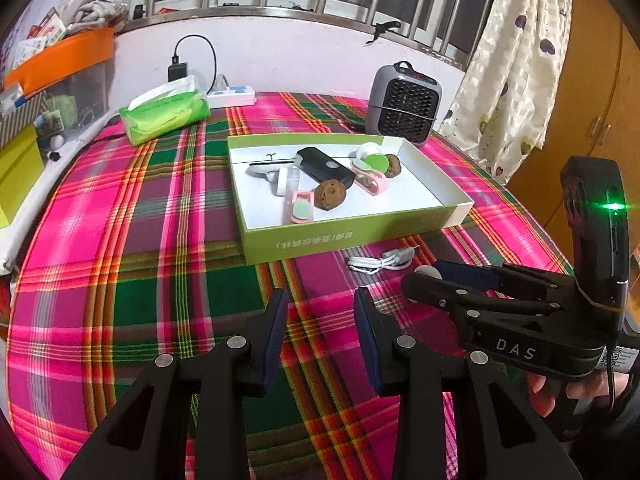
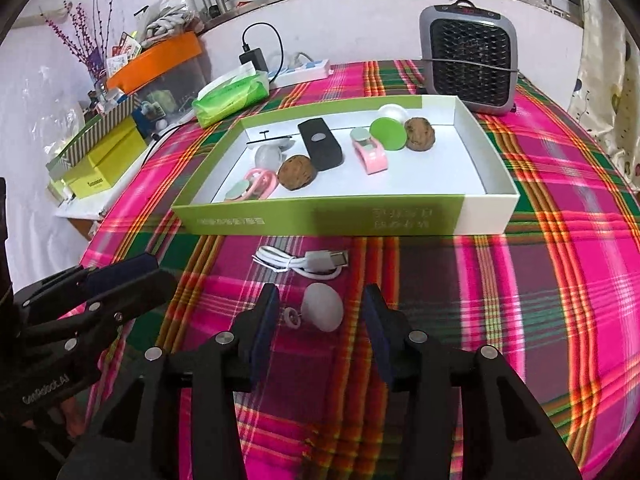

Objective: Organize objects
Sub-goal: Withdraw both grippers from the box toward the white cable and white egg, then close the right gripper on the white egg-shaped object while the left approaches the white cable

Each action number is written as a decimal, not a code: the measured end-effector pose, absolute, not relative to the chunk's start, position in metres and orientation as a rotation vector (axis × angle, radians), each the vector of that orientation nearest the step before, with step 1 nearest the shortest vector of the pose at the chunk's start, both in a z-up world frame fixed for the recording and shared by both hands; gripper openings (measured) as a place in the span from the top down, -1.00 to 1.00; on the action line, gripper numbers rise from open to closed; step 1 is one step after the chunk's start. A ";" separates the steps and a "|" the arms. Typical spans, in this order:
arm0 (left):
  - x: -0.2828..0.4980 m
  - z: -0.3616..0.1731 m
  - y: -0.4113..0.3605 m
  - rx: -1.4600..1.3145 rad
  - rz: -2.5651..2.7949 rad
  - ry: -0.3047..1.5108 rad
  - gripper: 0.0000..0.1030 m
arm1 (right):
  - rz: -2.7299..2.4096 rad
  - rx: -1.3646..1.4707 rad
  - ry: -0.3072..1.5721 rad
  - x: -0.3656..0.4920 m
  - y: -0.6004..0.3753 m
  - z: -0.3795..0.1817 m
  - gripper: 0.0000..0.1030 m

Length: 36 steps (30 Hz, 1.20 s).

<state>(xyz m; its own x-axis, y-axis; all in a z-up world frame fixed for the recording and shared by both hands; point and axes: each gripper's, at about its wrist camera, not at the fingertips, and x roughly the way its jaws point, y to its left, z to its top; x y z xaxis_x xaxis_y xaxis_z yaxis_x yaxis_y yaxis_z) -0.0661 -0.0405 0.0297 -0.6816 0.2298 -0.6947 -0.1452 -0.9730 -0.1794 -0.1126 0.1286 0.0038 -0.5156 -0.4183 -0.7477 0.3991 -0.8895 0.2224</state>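
Observation:
A green and white shallow box (image 1: 352, 236) (image 2: 492, 192) on the plaid tablecloth holds a black case (image 1: 324, 166) (image 2: 320, 144), two brown walnuts (image 1: 330, 195) (image 2: 297, 172), pink clips (image 2: 372, 152) and a green disc (image 2: 387, 131). In front of the box lie a coiled white USB cable (image 1: 380, 261) (image 2: 304, 264) and a white dome-shaped object (image 2: 322, 307). My right gripper (image 2: 320, 316) is open with the dome between its fingers, apart from both. It also shows in the left wrist view (image 1: 424, 276). My left gripper (image 1: 322, 320) is open and empty over the cloth.
A grey fan heater (image 1: 404, 104) (image 2: 470, 64) stands behind the box. A green tissue pack (image 1: 166, 114) (image 2: 232, 98) and a white power strip (image 1: 232, 96) lie at the back left. Boxes and an orange-lidded bin (image 2: 156, 60) crowd the left edge.

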 end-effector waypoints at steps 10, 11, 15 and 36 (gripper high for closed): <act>-0.069 0.023 -0.037 -1.164 2.688 -0.159 0.37 | -2.399 1.180 -0.033 -0.111 0.129 0.003 0.16; -0.070 0.023 -0.037 -1.165 2.688 -0.157 0.37 | -2.399 1.180 -0.035 -0.111 0.129 0.003 0.18; -0.073 0.021 -0.033 -1.174 2.678 -0.147 0.37 | -2.397 1.178 -0.040 -0.111 0.130 0.002 0.26; -0.101 0.023 0.008 -1.149 2.577 0.007 0.37 | -2.413 1.181 -0.116 -0.103 0.167 0.003 0.39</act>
<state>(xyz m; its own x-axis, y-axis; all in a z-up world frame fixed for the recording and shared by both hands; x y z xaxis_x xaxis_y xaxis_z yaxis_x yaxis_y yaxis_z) -0.1012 0.0081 0.0234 -0.6258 0.2856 -0.7258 -0.2895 -0.9491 -0.1238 -0.1029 0.1668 0.0033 -0.5327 -0.4284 -0.7298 0.3567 -0.8957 0.2654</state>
